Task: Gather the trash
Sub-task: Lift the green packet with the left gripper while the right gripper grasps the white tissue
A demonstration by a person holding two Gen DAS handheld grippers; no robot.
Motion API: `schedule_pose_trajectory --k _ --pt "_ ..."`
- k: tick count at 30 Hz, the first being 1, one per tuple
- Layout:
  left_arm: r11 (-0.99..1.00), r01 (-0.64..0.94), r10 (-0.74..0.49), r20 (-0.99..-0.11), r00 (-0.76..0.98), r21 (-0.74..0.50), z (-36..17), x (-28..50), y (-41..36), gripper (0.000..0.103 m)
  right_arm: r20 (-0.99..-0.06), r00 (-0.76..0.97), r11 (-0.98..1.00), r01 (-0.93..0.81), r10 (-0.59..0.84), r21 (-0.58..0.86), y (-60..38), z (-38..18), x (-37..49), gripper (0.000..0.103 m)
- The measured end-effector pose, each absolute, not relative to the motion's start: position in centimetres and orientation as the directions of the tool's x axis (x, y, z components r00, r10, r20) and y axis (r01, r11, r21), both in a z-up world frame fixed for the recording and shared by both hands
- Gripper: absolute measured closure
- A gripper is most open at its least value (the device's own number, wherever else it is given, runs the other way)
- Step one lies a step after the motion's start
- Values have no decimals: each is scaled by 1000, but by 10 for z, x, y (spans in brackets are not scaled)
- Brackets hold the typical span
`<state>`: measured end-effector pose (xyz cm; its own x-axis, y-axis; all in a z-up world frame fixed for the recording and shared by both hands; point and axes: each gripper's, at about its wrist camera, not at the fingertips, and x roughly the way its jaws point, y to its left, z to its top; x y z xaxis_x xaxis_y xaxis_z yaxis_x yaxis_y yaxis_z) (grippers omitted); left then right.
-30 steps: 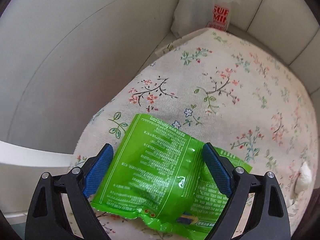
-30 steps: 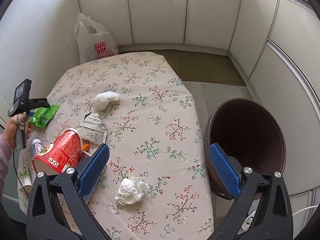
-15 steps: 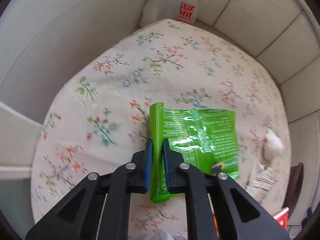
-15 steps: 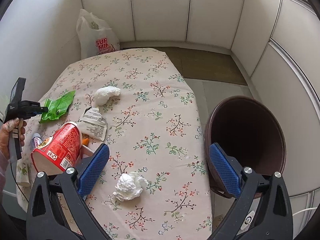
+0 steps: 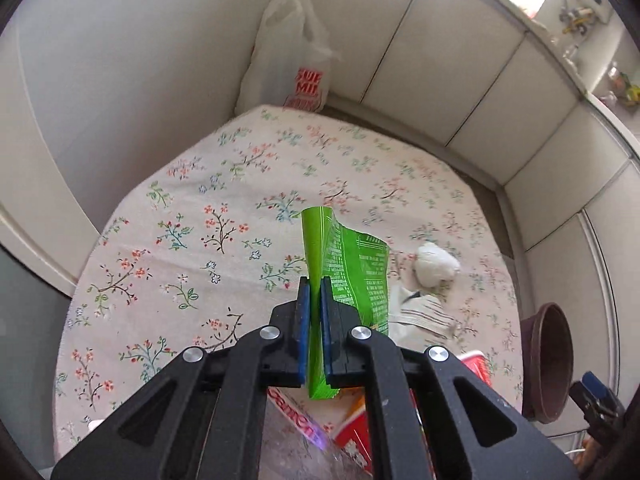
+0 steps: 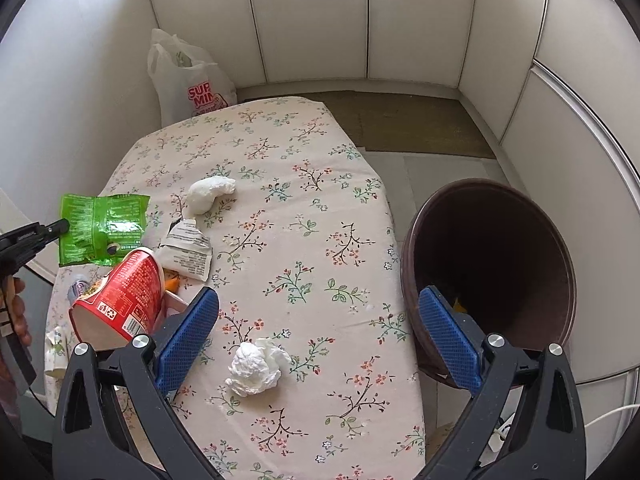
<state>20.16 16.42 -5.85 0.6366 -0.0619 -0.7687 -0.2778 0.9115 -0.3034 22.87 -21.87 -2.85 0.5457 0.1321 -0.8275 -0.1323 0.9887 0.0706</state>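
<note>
A green snack wrapper hangs upright above the floral tablecloth, pinched by one edge in my left gripper, which is shut on it. From the right wrist view the same wrapper is lifted at the table's left side, with the left gripper on its left edge. My right gripper stands open over the near edge of the table, nothing between its fingers. A brown round bin sits on the floor to the right of the table.
On the cloth lie a red cup on its side, a torn paper packet, a crumpled tissue near my right gripper and another wad farther back. A white plastic bag stands by the far wall.
My left gripper closed on the green wrapper's edge, then lifted it off the cloth and carried it up and toward the right. The right gripper has stayed where it was, open.
</note>
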Motion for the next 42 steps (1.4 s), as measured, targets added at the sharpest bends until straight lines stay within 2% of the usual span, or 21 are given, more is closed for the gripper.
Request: schedule_pose_trajectory --k 6,12,15,18,20,23,24,26,28,29,36,42 --pt "951 -212 3 -676 737 -227 -17 159 138 98 -853 493 984 -122 172 128 -216 -44 236 7" --pt "937 -126 -77 -544 836 -326 18 113 122 98 -905 307 955 -84 296 284 -202 -94 239 7" --pt "936 -84 -107 -504 857 -342 28 104 115 98 -922 270 960 -50 278 274 -198 -113 235 9" --pt "940 -56 -120 -481 868 -336 34 102 109 98 -931 238 960 -19 277 280 -198 -129 234 19" --pt "943 -45 -129 -488 863 -330 35 103 107 98 -928 211 950 2 306 314 -197 -140 234 30" --pt "941 -42 -138 -492 859 -337 33 103 106 98 -923 206 943 -7 326 332 -190 -144 232 39" --pt "939 -42 -141 -494 858 -341 32 104 107 98 -922 215 946 -24 322 325 -187 -143 232 44" --pt "937 -45 -142 -493 859 -347 32 103 109 98 -922 214 946 -47 324 321 -180 -144 231 66" --pt "936 -48 -141 -496 857 -350 32 101 110 98 -924 229 951 -67 308 301 -176 -144 228 71" --pt "935 -53 -139 -499 856 -350 31 102 111 98 -921 233 950 -78 311 301 -174 -143 228 77" --pt "932 -69 -129 -501 856 -357 31 99 112 98 -908 278 949 -98 315 299 -179 -128 221 78" --pt "925 -69 -135 -493 859 -373 31 98 111 98 -858 386 940 -113 340 321 -200 -84 212 78"
